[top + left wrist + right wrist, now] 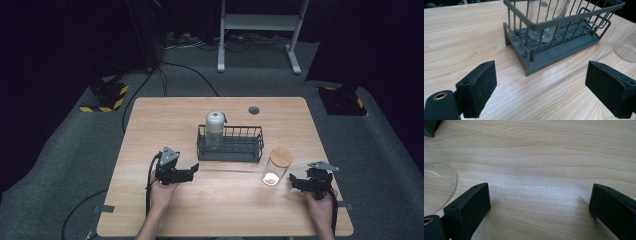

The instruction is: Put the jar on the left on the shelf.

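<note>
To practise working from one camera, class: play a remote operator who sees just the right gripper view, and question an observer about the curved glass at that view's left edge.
Operator: What is the curved glass at my left edge?
Observer: A clear jar with a wooden lid, upright on the table, just left of the right gripper in the high view.
Operator: What else is near it?
Observer: Behind it, a dark wire basket holds a second jar, grey-capped, at its left end.

Wooden table (165,120) on grey carpet (380,150); dark room beyond
</note>
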Demonstrator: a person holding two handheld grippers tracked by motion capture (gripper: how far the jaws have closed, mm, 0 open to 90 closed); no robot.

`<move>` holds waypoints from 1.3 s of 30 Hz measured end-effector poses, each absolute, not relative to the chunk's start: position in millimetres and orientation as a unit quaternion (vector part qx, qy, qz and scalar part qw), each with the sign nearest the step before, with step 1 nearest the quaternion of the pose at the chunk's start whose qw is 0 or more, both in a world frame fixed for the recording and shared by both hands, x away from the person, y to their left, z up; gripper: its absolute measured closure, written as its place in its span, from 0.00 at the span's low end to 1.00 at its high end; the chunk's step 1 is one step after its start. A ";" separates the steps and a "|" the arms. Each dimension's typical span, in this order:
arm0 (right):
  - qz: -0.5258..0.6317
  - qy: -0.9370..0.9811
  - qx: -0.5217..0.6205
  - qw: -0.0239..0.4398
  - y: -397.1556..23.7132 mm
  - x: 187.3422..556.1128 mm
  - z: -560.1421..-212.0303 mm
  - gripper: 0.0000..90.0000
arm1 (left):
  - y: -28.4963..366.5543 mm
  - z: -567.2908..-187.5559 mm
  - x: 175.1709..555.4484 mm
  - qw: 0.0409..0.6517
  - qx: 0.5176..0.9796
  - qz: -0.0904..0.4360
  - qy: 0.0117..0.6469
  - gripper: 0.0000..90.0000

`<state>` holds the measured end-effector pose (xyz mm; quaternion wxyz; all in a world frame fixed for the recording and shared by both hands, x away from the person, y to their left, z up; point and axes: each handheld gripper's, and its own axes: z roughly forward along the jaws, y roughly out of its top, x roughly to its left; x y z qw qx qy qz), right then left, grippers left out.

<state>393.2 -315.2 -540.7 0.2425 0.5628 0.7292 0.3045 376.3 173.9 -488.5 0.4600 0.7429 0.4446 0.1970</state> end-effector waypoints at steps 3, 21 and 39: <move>0.304 0.729 0.563 0.243 -315.2 393.2 -540.7 0.03 | 173.3 -492.2 377.7 0.457 0.744 0.193 0.447 0.12; 0.304 0.729 0.563 0.242 -315.2 393.2 -540.7 0.03 | 163.6 -516.5 388.2 0.409 0.766 0.188 0.458 0.13; 0.305 0.729 0.563 0.242 -315.2 393.2 -540.7 0.03 | 159.8 -531.5 396.1 0.379 0.772 0.201 0.470 0.13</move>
